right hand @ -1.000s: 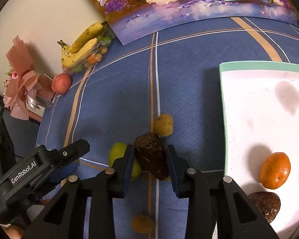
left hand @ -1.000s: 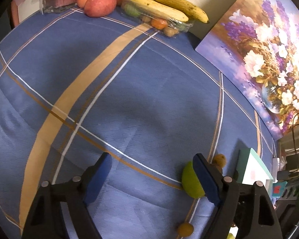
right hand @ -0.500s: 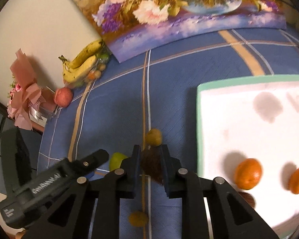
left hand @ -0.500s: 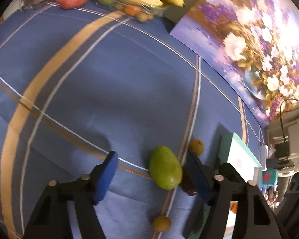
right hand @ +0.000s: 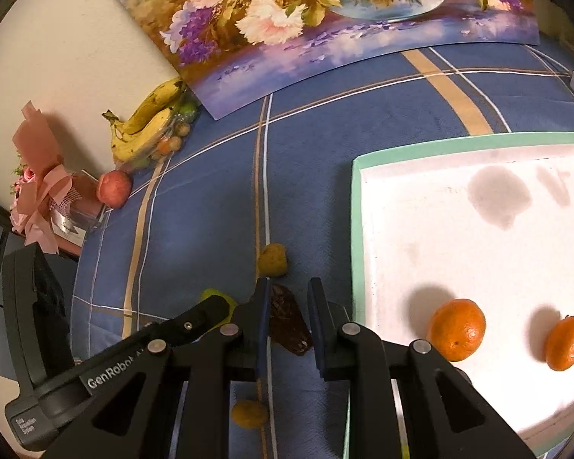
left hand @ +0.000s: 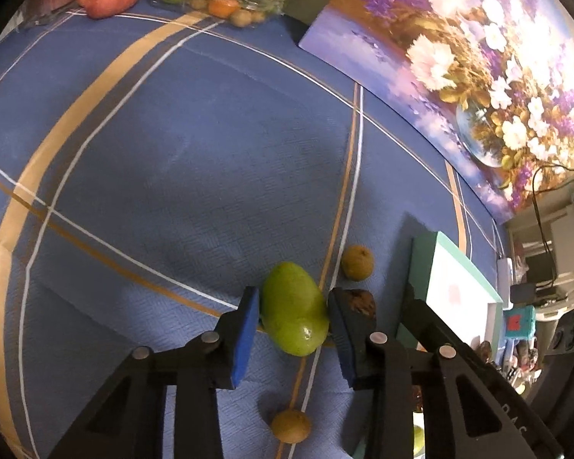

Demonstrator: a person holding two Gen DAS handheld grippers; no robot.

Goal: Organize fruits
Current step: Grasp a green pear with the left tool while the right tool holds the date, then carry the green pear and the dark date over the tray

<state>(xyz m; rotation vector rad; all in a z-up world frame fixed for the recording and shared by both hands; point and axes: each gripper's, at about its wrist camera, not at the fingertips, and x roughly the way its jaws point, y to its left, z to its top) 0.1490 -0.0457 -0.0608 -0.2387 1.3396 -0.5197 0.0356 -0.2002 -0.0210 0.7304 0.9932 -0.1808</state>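
Grip comes first on the left. The left gripper (left hand: 292, 315) has its blue pads either side of the green mango (left hand: 294, 308), which lies on the blue tablecloth (left hand: 195, 176), and its jaws are closing on it. In the left wrist view the pads look just at the skin, so I judge the hold not yet firm. The fruit is smooth and tapered, so the pads do best across its widest part, squeezing only until it stops slipping; then a straight lift clears the small brown fruit (left hand: 357, 262) beyond it and the other small fruit (left hand: 290, 425) nearer the camera.

Just right of the mango, the right gripper (right hand: 287, 319) is clamped on the dark wrinkled fruit (right hand: 287, 323), jaws tight against both flanks. The two tools sit almost side by side, so I would move one at a time to keep their fingers from knocking together.

Further right stands the white tray (right hand: 357, 229) with its mint-green rim, holding two oranges (right hand: 456, 329) well apart from each other. Most likely both held fruits belong there. The dark fruit should rise over the rim, not drag across it, and come down on bare white floor away from the oranges. The mango needs more room, so the open upper part of the tray suits it.
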